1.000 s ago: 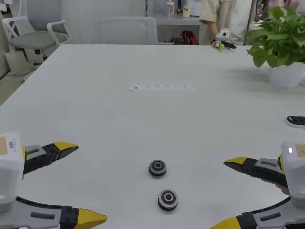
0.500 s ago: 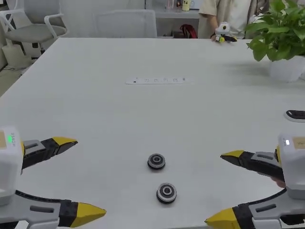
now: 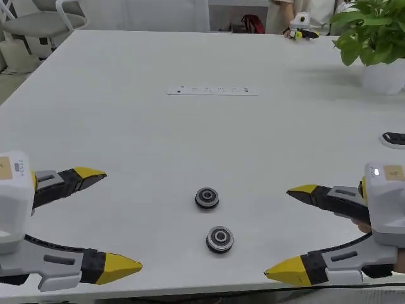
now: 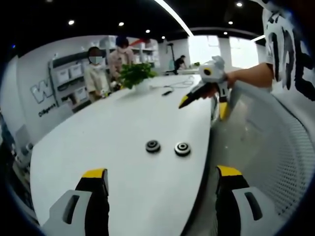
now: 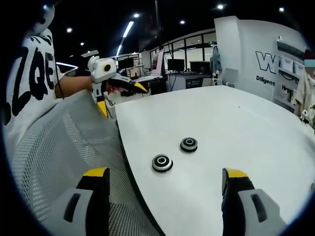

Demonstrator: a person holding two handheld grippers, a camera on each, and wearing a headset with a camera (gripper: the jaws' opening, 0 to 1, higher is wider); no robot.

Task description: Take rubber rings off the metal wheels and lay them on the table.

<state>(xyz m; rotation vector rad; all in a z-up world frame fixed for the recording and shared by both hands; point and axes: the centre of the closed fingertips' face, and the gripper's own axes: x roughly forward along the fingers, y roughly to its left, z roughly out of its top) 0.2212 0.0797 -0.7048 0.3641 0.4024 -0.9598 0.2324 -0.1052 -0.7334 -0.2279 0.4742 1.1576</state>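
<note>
A broad white counter (image 3: 190, 139) in an open office carries the work. Nearest the person, the left tongs (image 3: 122, 221) and the right tongs (image 3: 277, 232) hover over its front edge, well apart. Each has its yellow-tipped jaws spread wide with nothing between them.

Between the two lies the near wheel (image 3: 219, 239), flat on its side. Just beyond it, a little to the left and not touching it, lies the far wheel (image 3: 207, 197). Each is a small metal disc with a dark band round its rim, which reads as the rubber ring (image 3: 209, 241). Neither ring is off yet.

The wheels look dense for their size and smooth, so they would likely skate on the slick counter if nudged. The rings should be soft and stretchy, gripping the rim, and limp once free. A sound hold would be one pair of tongs clamping the metal body while the other pinches the band at its outer edge and peels it over the rim.

Farther off sit a power strip (image 3: 212, 90) and a potted plant (image 3: 373, 31).
</note>
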